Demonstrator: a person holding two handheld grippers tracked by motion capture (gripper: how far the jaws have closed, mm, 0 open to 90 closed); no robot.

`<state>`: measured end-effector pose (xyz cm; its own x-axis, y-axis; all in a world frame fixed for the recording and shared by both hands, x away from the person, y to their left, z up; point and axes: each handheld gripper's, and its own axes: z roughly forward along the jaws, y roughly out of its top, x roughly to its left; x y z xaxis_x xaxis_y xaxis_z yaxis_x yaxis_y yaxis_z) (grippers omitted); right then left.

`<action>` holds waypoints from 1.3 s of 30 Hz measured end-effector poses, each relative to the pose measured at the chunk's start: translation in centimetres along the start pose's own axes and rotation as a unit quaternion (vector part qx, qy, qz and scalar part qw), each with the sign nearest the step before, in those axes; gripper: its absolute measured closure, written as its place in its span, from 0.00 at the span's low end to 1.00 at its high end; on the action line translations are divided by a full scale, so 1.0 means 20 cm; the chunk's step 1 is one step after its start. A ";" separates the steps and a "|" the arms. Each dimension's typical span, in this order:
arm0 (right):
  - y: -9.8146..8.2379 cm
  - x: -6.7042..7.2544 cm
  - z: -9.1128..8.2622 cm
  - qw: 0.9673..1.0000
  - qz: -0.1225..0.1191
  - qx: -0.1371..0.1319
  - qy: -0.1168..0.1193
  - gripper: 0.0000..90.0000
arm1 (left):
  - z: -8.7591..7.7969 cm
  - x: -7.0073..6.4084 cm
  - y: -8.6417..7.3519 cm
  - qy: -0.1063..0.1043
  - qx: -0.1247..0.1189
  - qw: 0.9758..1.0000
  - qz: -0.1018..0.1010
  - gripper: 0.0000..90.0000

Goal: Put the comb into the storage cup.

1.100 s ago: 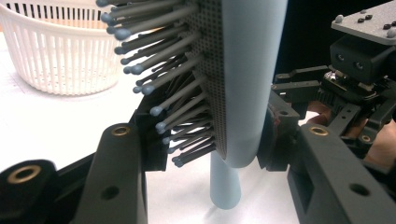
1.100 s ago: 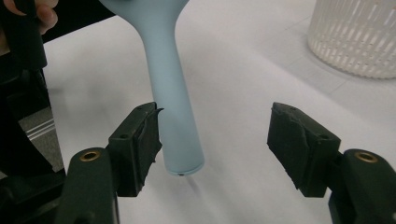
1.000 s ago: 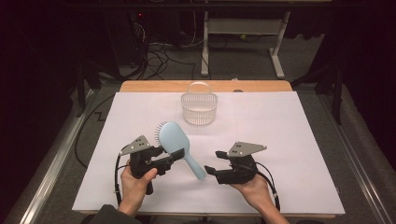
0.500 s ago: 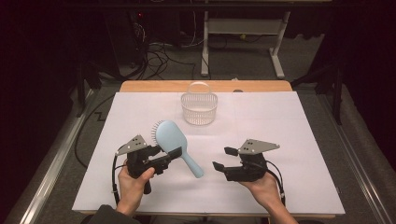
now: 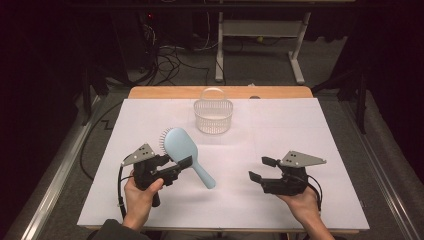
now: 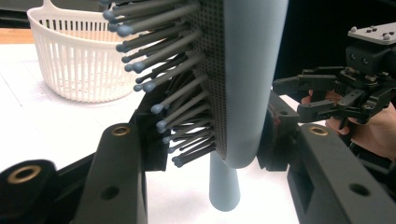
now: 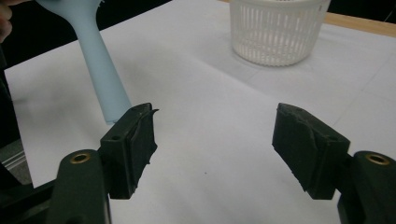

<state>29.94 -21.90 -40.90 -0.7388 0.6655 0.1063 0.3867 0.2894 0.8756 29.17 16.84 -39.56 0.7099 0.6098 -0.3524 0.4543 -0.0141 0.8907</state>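
A light blue hairbrush [image 5: 181, 145] is held off the white table, handle slanting down to the right. My left gripper [image 5: 184, 165] is shut on its head; in the left gripper view the jaws clamp the bristle side and the smooth back of the brush [image 6: 247, 70]. My right gripper [image 5: 260, 169] hovers to the right of the handle tip, apart from it. Its jaws have just been opening and nothing is between them [image 7: 215, 140]. The brush handle [image 7: 105, 79] shows at the upper left of the right gripper view.
A white slotted basket [image 5: 214, 116] with a raised handle stands at the back centre of the white sheet [image 5: 310, 130]. It also shows as the basket [image 6: 79, 60] and the basket [image 7: 278, 30]. A wooden table edge [image 5: 165, 92] runs behind it.
My right gripper has moved to the right, away from the brush handle's tip, with its jaws wider. My left gripper keeps its place with the brush.
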 end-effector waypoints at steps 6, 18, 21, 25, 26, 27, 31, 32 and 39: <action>-0.04 -0.05 -0.06 1.000 0.005 -0.013 -0.012 0.32 | -0.02 0.00 0.01 0.005 -0.002 1.000 0.003 0.60; -0.17 -0.16 -0.18 0.998 0.018 -0.029 -0.053 0.31 | -0.05 0.03 0.02 0.018 -0.005 1.000 0.004 0.60; -0.21 -0.19 -0.21 0.997 0.023 -0.036 -0.064 0.30 | -0.06 0.04 0.02 0.021 -0.008 1.000 0.002 0.60; -0.26 -0.21 -0.24 0.996 0.029 -0.043 -0.078 0.29 | -0.08 0.05 0.02 0.025 -0.011 1.000 0.000 0.60; -0.27 -0.21 -0.24 0.995 0.031 -0.044 -0.080 0.29 | -0.08 0.05 0.03 0.026 -0.012 1.000 -0.001 0.60; -0.29 -0.21 -0.25 0.995 0.033 -0.045 -0.082 0.29 | -0.08 0.06 0.03 0.026 -0.012 1.000 -0.001 0.60; -0.34 -0.24 -0.27 0.993 0.047 -0.049 -0.092 0.28 | -0.09 0.07 0.03 0.030 -0.015 0.999 -0.004 0.60; -0.35 -0.24 -0.27 0.993 0.048 -0.050 -0.096 0.28 | -0.09 0.07 0.04 0.031 -0.015 0.999 -0.004 0.60; -0.38 -0.27 -0.32 0.988 0.070 -0.077 -0.113 0.27 | -0.11 0.09 0.06 0.039 -0.018 0.999 -0.003 0.60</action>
<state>27.50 -32.15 -45.18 -0.5340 0.8339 0.1392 0.3758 0.0867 0.9226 29.84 19.72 -38.54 0.6621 0.6697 -0.3363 0.4387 0.0174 0.8985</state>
